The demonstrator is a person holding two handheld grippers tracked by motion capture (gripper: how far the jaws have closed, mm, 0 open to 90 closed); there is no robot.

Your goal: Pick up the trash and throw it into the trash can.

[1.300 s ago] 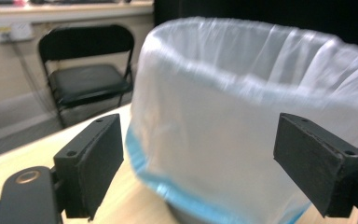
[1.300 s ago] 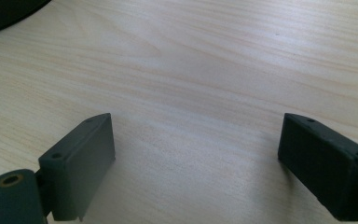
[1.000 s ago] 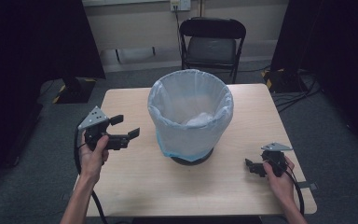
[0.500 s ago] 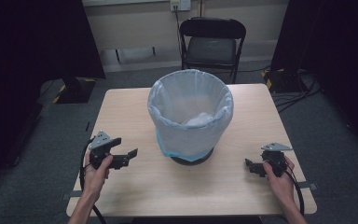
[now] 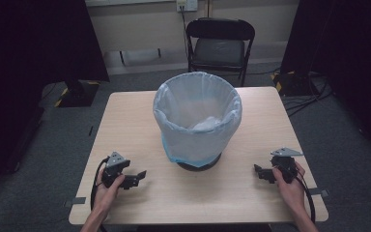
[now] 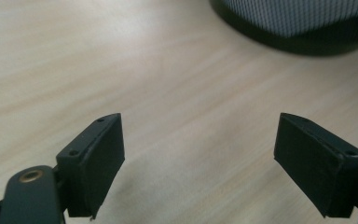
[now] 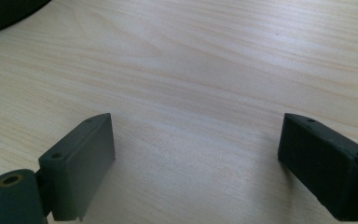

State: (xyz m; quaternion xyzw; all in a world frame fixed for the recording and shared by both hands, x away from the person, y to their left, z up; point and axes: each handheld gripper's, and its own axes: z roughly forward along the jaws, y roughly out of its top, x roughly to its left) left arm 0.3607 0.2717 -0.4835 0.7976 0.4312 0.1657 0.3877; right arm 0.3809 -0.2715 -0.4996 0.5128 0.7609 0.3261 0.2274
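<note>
I hold left gripper (image 5: 136, 178) low at table (image 5: 125, 111) near-left, jaws spread, nothing between. Right gripper (image 5: 261, 172) mirrored near-right, jaws released, empty. Lined bin (image 5: 198, 118) stands centre, between both, well apart. Judgement: neutral rest pose, bin kept reachable.

- A light wooden desk (image 5: 125, 121) stands on a grey floor (image 5: 352, 145).
- Behind it is a black folding chair (image 5: 220, 46), near a pale wall (image 5: 135, 24).
- Dark curtains (image 5: 29, 43) hang at both sides.
- Cables (image 5: 314, 92) lie on the floor at the right.
</note>
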